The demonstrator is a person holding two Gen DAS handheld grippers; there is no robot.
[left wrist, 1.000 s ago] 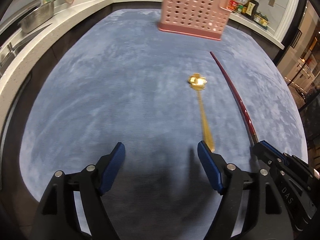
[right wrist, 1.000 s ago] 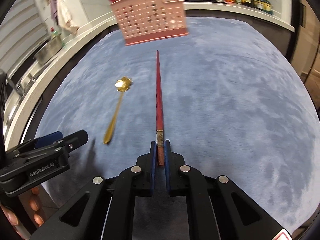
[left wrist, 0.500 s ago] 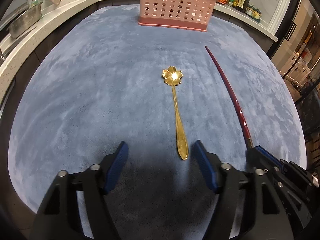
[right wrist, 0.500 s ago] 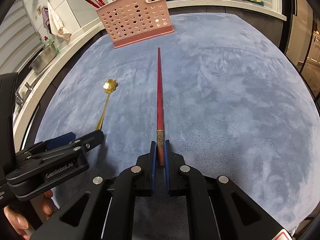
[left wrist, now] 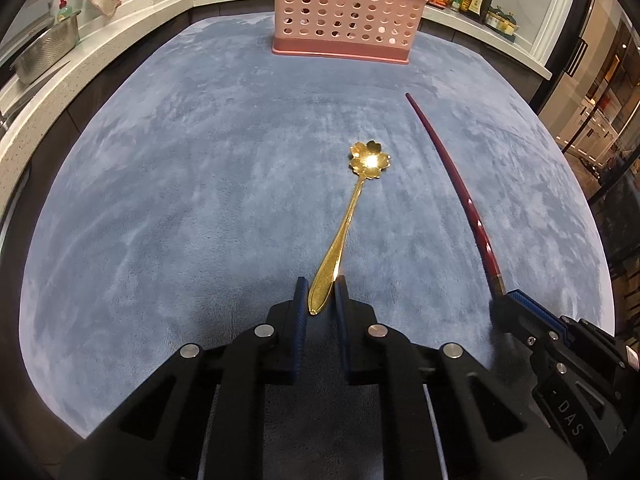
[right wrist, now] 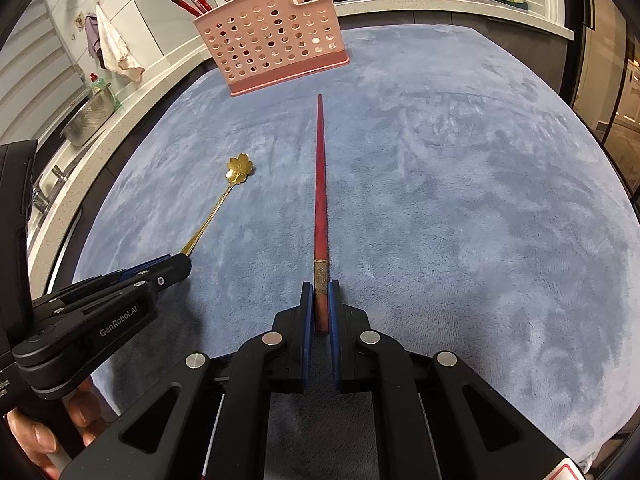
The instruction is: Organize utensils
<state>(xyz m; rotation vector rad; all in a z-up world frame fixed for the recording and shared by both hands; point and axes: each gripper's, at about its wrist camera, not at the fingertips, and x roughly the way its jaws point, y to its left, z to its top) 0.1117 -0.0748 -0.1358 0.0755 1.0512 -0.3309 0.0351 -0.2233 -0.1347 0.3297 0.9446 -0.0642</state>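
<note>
left claw [left wrist: 321,294]: just closed, pinching spoon [left wrist: 347,220] handle, it seems | right claw [right wrist: 318,302]: pressed on chopstick [right wrist: 320,184] end | both long axes point from the claws toward basket [right wrist: 272,36] across the table [right wrist: 460,200]

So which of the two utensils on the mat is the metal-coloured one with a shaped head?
The gold spoon with the flower-shaped bowl, gripped by the left gripper. The other is a plain red chopstick.
</note>
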